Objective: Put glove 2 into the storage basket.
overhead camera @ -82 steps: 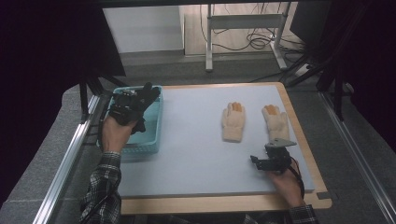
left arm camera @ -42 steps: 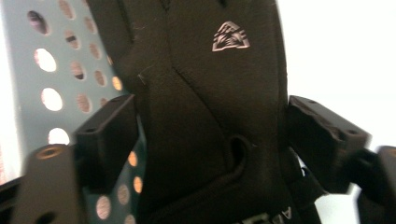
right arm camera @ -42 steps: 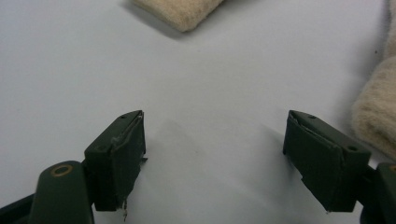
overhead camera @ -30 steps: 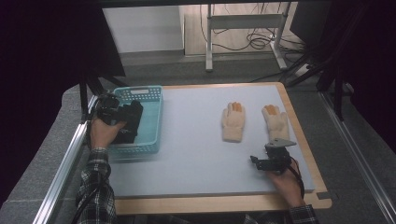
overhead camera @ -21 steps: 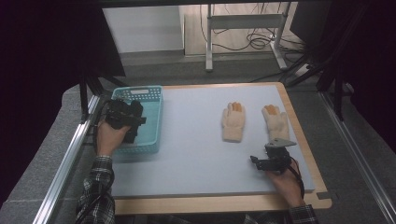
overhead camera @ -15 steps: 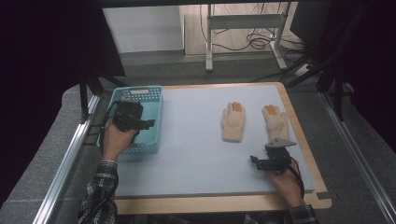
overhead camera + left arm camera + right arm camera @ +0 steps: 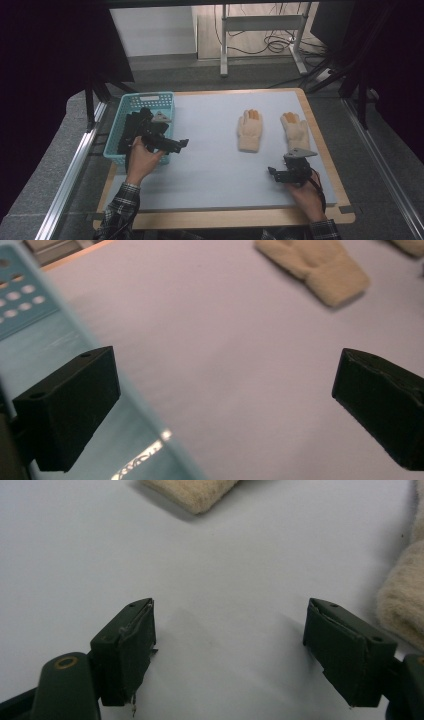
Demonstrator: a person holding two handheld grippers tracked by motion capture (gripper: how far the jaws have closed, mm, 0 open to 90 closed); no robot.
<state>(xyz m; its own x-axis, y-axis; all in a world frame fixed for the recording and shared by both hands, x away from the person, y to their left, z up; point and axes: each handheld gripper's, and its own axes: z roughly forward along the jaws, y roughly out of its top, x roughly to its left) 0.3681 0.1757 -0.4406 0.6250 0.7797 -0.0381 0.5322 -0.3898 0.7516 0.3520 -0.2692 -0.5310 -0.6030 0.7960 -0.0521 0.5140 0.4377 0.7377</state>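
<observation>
Left claw (image 7: 176, 144) sat at the inner rim of the blue basket (image 7: 161, 98), jaws wide and empty, pointed out across the bench (image 7: 210, 165) toward the gloves. In the left gripper view the basket's perforated wall (image 7: 20, 300) ran along the left jaw, and the nearer glove (image 7: 320, 267) lay ahead, well apart, with bare mat between; that heading read as an approach toward the glove rather than work in the basket. Dark items lay inside the basket (image 7: 131, 131), too shadowed to name. The two cream gloves lay flat side by side on the far right half of the bench, cuffs toward the person, orange-tipped fingers away: the left glove (image 7: 249, 131) and the right glove (image 7: 295, 131), near each other but not touching. Laid out that way, each cuff faced a claw, which would suit a pinch at the cuff edge. Right claw (image 7: 279, 175) rested low on the bench just short of the right glove's cuff, jaws spread wide with nothing between them. The right gripper view showed the right glove's cuff (image 7: 405, 595) just beside the right jaw and the other glove's cuff (image 7: 192, 492) ahead. Judged: right hand parked and waiting, left hand about to cross for a glove bound for the basket.
</observation>
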